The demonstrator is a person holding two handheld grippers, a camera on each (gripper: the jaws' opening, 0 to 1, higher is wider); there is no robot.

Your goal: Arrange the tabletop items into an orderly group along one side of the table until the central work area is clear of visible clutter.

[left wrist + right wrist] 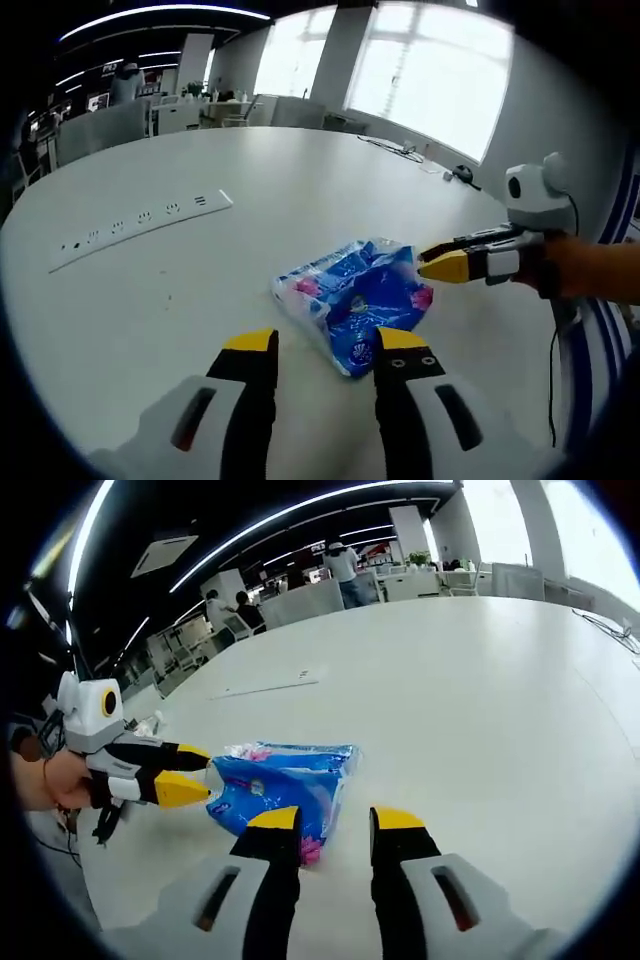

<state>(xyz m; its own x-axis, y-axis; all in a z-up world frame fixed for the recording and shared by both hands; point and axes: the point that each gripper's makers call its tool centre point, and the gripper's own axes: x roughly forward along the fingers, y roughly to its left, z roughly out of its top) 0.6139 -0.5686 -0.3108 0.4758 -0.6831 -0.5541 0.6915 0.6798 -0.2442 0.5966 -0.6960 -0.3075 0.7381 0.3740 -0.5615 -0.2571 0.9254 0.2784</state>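
A blue pack [355, 298] lies on the white table [180, 300], flat and crinkled, between the two grippers. The left gripper [325, 345] hovers just short of it with jaws apart and nothing between them. The right gripper [335, 823] does likewise from the other side, jaws parted and empty. Farther off on the table lies a white power strip [140, 228].

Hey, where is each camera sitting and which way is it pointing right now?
Left gripper view: rides the left gripper, facing across the white table toward windows; right gripper enters from the right.
Right gripper view: rides the right gripper, facing the office; left gripper and a hand at left.
Shared: the blue packet.
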